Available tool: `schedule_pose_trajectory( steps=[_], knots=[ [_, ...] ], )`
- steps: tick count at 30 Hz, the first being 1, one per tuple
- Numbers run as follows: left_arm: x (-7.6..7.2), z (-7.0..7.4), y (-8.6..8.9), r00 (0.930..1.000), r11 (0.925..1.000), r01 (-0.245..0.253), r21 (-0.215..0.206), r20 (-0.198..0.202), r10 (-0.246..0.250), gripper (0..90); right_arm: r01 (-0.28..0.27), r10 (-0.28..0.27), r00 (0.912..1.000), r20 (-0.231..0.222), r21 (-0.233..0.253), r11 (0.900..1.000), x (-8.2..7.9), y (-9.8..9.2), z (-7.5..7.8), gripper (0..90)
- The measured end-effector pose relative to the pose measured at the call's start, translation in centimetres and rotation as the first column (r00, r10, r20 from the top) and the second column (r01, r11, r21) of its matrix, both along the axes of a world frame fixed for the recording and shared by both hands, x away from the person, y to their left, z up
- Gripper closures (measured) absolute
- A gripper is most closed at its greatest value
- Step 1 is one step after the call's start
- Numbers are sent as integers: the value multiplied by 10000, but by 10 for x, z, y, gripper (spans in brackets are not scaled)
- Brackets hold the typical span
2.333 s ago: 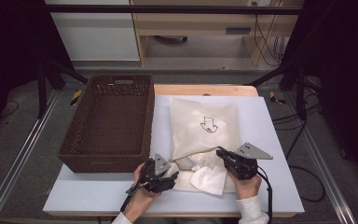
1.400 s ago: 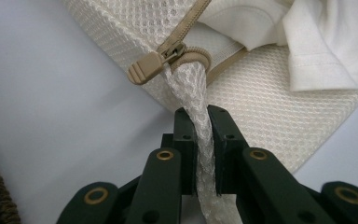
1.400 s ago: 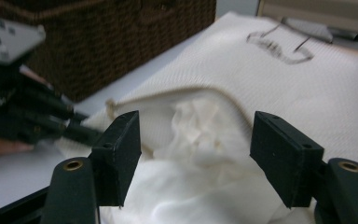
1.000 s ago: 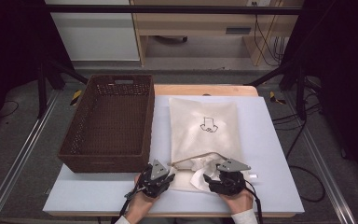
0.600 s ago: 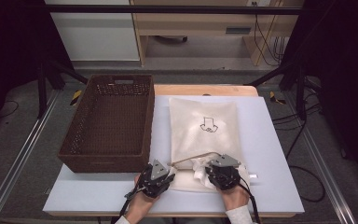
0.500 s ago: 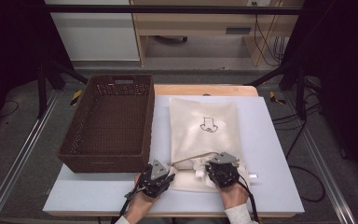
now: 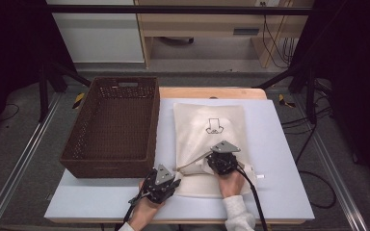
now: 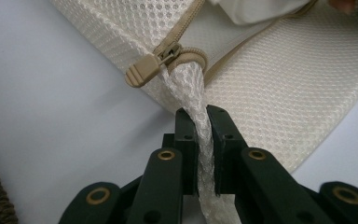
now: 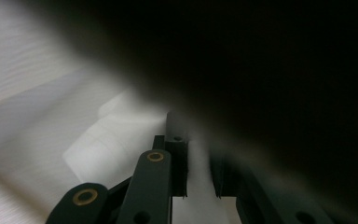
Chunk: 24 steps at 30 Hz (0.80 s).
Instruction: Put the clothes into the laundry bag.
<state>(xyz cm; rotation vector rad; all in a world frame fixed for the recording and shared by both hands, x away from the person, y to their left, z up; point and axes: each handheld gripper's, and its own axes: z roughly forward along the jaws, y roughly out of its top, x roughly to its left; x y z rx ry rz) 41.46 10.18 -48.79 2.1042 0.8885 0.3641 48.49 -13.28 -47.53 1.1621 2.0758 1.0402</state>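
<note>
Two tools work a mesh bag at lower centre.
Left tool pinches the bag's corner; right tool probes inside, grip unclear. Pulling apart might tear mesh.

High view evenly lit, edges dark; left gripper view crisp; right gripper view blurred, dim (upper right nearly black).

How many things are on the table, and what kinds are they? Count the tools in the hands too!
Basket: 1
Mesh bag: 1
Tools: 2, the left tool and the right tool
Total: 4
</note>
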Motion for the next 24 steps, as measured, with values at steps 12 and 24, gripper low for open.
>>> schedule_pose_trajectory(
  steps=[12, 24],
  knots=[
    [-1, 0, 0, 10000, 10000, -7, 46, 60, 7, 817, -37, 46, 9997, -221, 426, 9991, -7, -10, 5, 488],
    [0, 0, 0, 10000, 10000, -21, -7, 15, 21, 810, -333, 376, 9950, -929, 479, 9983, -47, -28, 7, 471]
  ],
)
